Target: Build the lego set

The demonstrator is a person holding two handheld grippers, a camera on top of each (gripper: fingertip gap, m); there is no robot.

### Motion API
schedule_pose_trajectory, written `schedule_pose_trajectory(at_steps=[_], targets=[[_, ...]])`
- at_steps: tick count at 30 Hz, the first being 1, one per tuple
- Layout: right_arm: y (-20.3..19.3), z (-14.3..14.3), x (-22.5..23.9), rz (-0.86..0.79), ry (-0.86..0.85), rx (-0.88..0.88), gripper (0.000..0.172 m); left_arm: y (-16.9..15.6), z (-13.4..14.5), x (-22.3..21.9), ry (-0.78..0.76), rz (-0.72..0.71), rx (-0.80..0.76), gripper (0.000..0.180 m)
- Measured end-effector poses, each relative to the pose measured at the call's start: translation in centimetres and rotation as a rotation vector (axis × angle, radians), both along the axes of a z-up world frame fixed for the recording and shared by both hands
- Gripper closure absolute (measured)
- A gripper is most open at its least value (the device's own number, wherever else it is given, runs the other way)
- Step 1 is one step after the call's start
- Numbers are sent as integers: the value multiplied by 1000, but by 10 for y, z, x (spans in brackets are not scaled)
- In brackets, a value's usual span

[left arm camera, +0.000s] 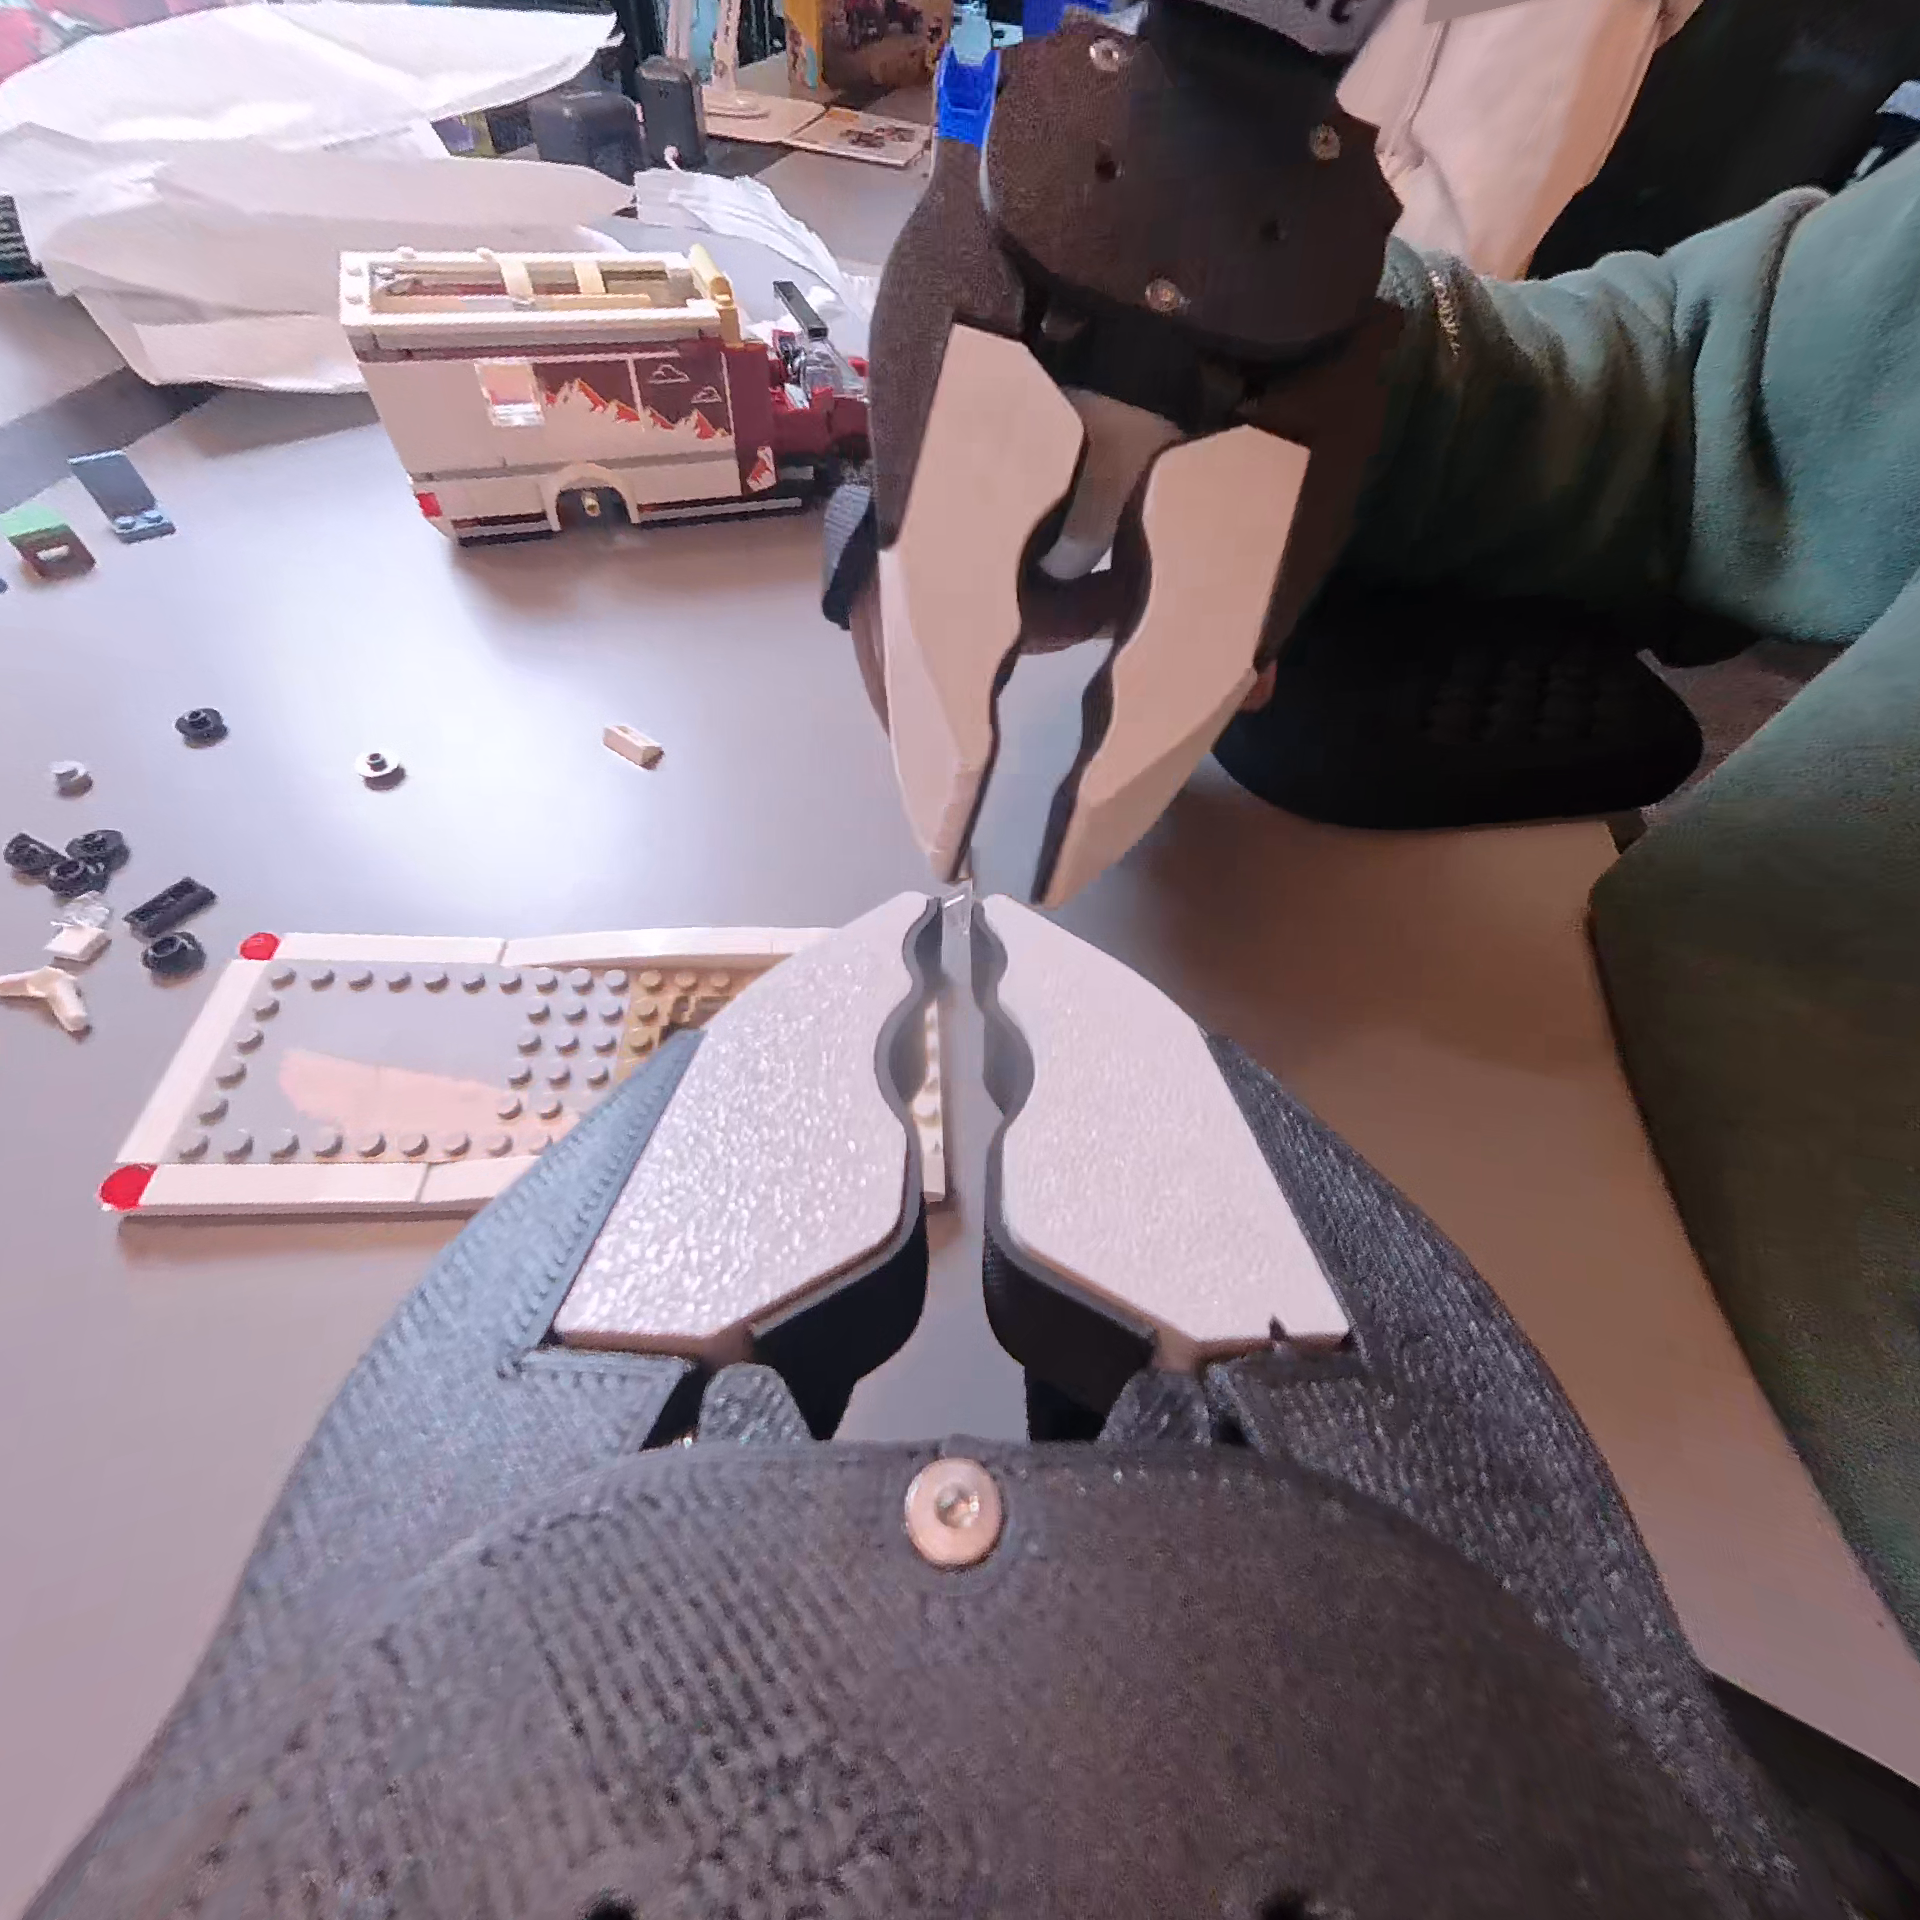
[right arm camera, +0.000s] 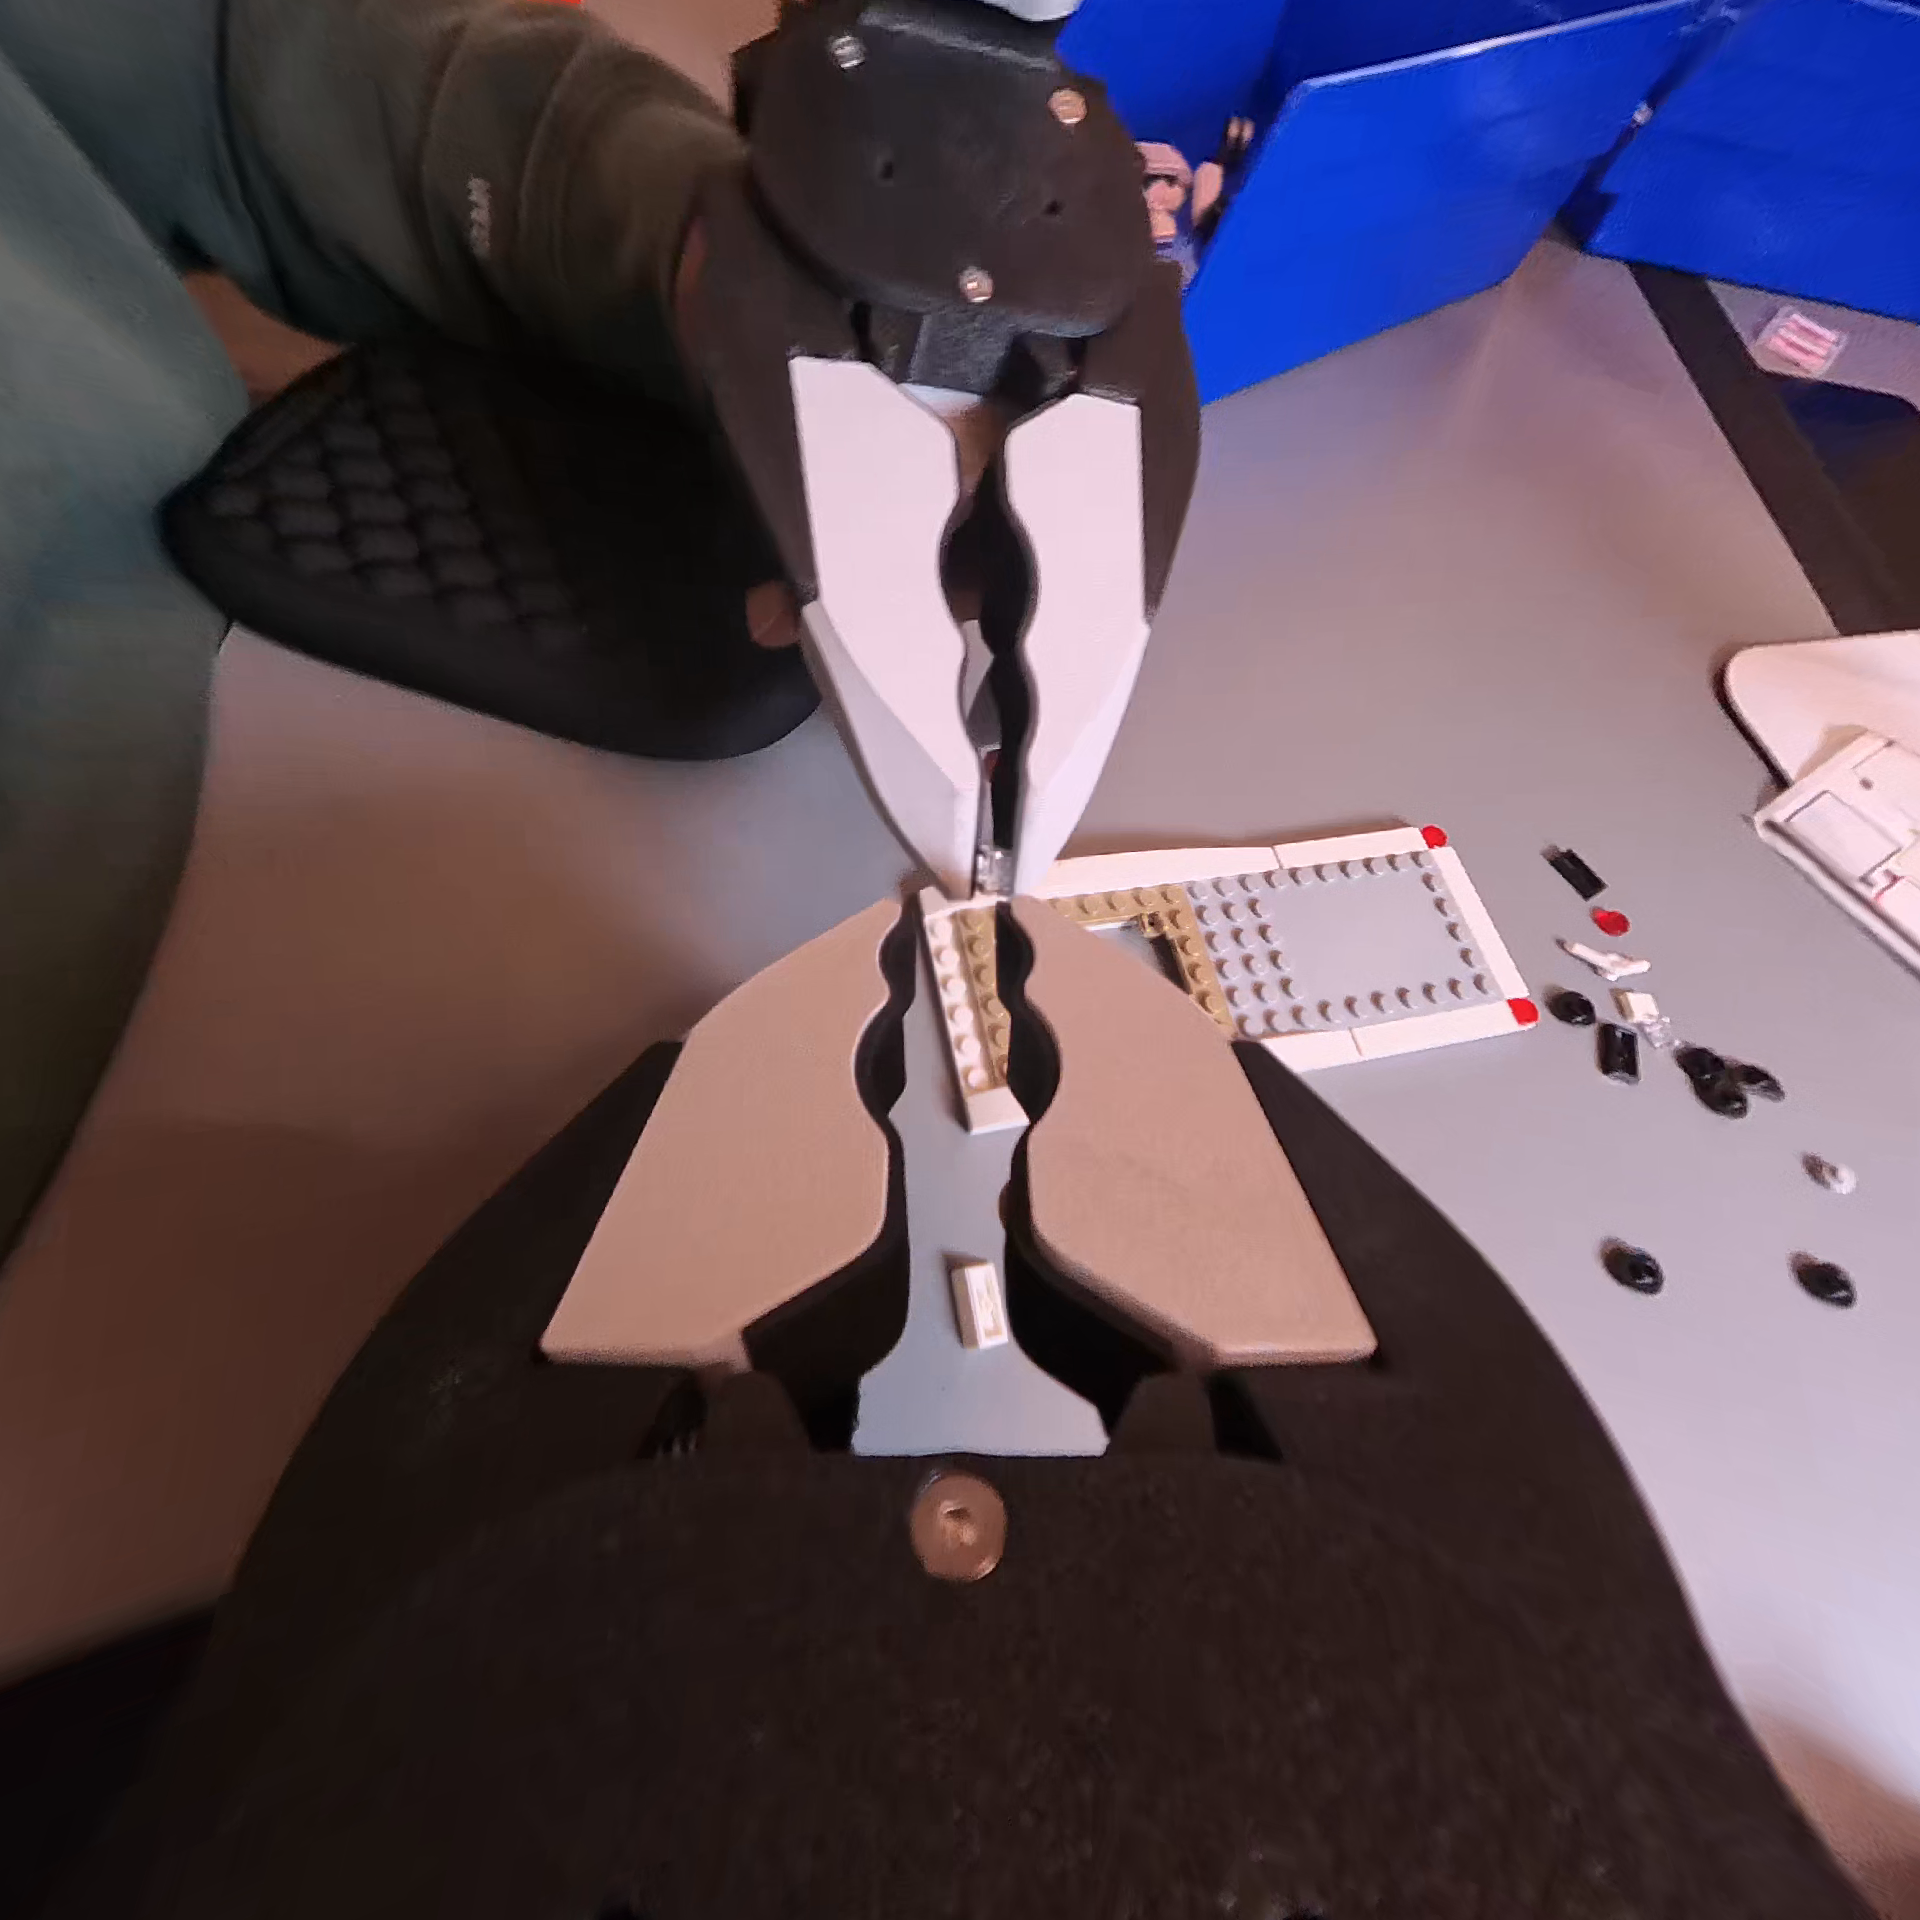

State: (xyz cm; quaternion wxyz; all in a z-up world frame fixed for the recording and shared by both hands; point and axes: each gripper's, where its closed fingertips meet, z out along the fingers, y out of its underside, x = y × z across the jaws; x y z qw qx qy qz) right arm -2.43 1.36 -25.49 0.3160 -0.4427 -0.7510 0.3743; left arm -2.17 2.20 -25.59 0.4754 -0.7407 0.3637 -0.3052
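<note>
My left gripper (left arm camera: pixel 951 909) is shut on a small clear piece (left arm camera: pixel 957 912), pinched at the very fingertips. The right wrist view shows the same: the left gripper (right arm camera: pixel 992 878) comes down from above with the clear piece (right arm camera: pixel 994 862) between its tips. My right gripper (right arm camera: pixel 966 906) is open. In the left wrist view its fingers (left arm camera: pixel 1003 878) stand apart just above the clear piece, tip to tip with my left gripper. Both hover over the near end of a grey studded plate (left arm camera: pixel 343 1029) with white edge tiles, red corners and a tan section (right arm camera: pixel 1340 935).
A toy camper van (left arm camera: pixel 582 395) stands at the back, with white paper bags (left arm camera: pixel 260 156) behind it. Loose small black and white pieces (left arm camera: pixel 94 862) (right arm camera: pixel 1714 1081) lie beside the plate. A white tile (right arm camera: pixel 979 1304), a tan brick (left arm camera: pixel 634 745), blue panels (right arm camera: pixel 1455 156), a green sleeve (left arm camera: pixel 1662 416). Both grippers' tips are close together, under 4 cm apart.
</note>
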Motion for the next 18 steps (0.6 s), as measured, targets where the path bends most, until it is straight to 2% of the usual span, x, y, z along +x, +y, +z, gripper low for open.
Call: schedule_pose_trajectory(at_steps=[9,18], targets=[[0,18,-7,0,188,375,155,-2,20,2,-275,-17,-193,176],[-3,34,-11,-22,302,525,161,-8,36,5,-566,-79,-453,176]])
